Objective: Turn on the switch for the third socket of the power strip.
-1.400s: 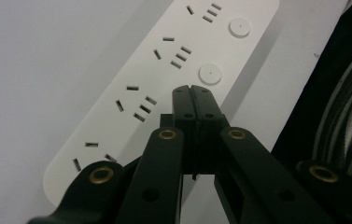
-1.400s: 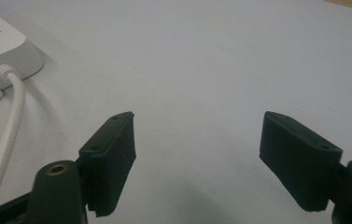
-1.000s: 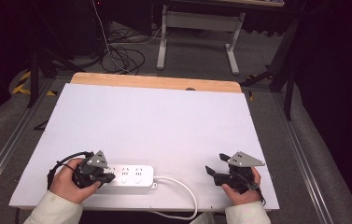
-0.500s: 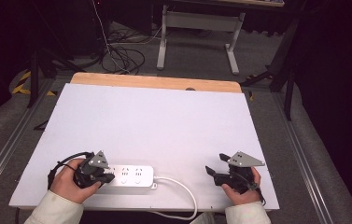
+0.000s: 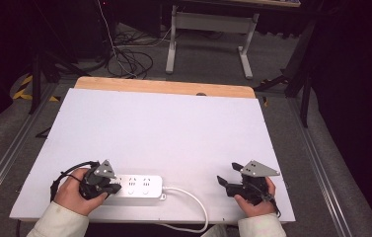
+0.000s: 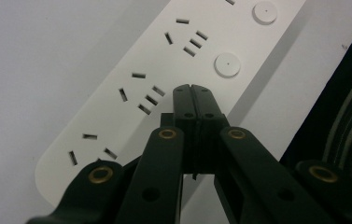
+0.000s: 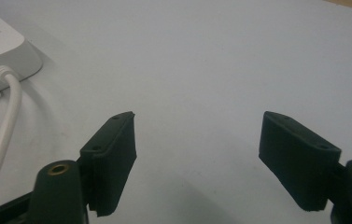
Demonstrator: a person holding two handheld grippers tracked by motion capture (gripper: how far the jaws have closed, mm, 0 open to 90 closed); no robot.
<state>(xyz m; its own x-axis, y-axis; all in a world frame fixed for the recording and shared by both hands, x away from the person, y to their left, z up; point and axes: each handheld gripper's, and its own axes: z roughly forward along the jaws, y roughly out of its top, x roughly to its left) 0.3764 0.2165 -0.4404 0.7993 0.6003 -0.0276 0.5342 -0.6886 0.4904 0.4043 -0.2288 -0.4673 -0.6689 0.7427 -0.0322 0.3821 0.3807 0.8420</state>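
A white power strip lies flat near the front edge of the white worktop, towards the person's left, its long side running roughly along that edge. The left tool is clenched — in the left gripper view its two black jaws meet with nothing between them, and their joined tips sit over the top face of the strip, between a group of socket slots and a round white button; whether the tips actually press on the plastic cannot be told. From the high view the left hand holds this tool at the strip's left end. A white cord leaves the strip's right end and curves towards the front edge of the worktop; in the right gripper view the cord enters the strip's end beside a small white tab lying on the surface. The right tool is released — its jaws stand wide apart with only bare worktop between them. In the high view it rests in the right hand near the front right corner, well apart from the strip and pointing towards it. Beyond the white surface a strip of bare wood shows along the far edge.
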